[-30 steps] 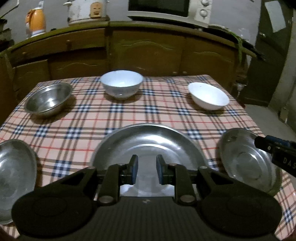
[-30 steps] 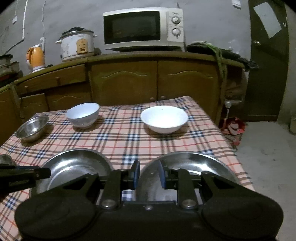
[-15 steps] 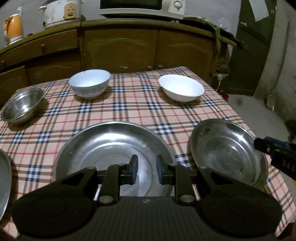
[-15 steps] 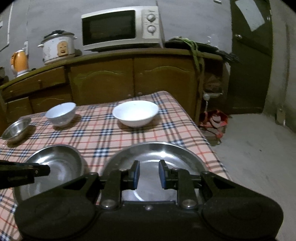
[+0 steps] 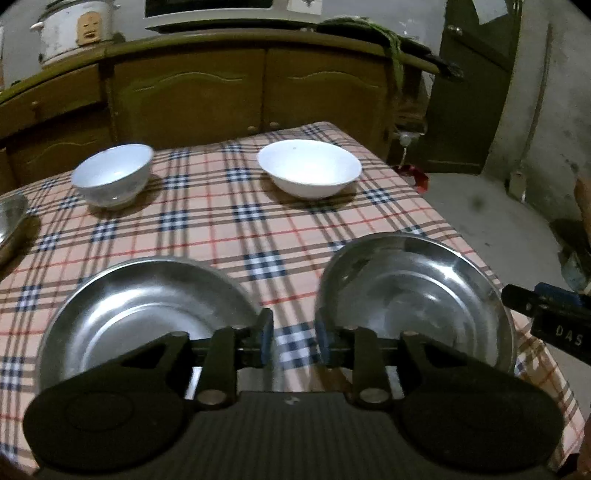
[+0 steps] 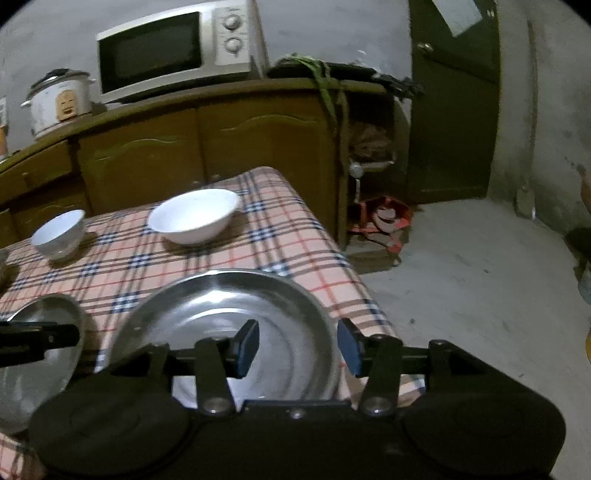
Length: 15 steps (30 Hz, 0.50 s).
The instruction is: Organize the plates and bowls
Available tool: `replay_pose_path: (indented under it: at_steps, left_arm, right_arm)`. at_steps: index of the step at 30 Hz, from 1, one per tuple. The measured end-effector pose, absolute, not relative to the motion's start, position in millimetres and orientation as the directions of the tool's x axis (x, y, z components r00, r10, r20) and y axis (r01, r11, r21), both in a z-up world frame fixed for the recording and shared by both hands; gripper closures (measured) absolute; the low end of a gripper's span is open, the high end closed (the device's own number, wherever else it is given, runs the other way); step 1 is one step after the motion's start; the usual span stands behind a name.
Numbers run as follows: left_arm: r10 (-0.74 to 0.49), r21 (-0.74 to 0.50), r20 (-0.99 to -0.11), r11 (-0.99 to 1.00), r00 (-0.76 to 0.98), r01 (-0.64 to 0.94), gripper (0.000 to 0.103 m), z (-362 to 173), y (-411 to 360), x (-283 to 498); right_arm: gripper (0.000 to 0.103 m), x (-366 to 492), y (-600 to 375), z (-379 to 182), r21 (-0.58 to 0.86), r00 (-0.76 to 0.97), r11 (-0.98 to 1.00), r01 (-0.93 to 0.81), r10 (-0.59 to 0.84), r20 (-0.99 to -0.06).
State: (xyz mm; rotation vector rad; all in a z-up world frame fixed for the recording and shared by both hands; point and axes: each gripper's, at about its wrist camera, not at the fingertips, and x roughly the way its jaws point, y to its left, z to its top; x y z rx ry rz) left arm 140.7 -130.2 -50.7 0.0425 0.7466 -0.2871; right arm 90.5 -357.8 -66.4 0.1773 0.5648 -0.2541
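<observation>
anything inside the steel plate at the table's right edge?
Nothing visible inside the steel plate: bare metal with reflections. Its near rim is covered by the right hand-held gripper, whose jaws are opening above it with nothing between them, so that strip can't be checked.

Left wrist view: the steel bowl (image 5: 9,221) is cut off by the left edge; the left plate's (image 5: 140,310) near rim is hidden behind the gripper body. The microwave (image 5: 229,11) is cropped at the top. Right wrist view: the right plate's (image 6: 229,314) near rim is hidden likewise.
</observation>
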Motion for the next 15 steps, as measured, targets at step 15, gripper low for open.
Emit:
replay_pose_path:
  at_steps: [15]
  left_arm:
    - [-0.235, -0.012, -0.714, 0.946, 0.659, 0.324, 0.042, -73, -170, 177]
  right_arm:
    - [0.034, 112, -391, -98, 0.178, 0.765, 0.931, 0.319, -0.142, -0.629]
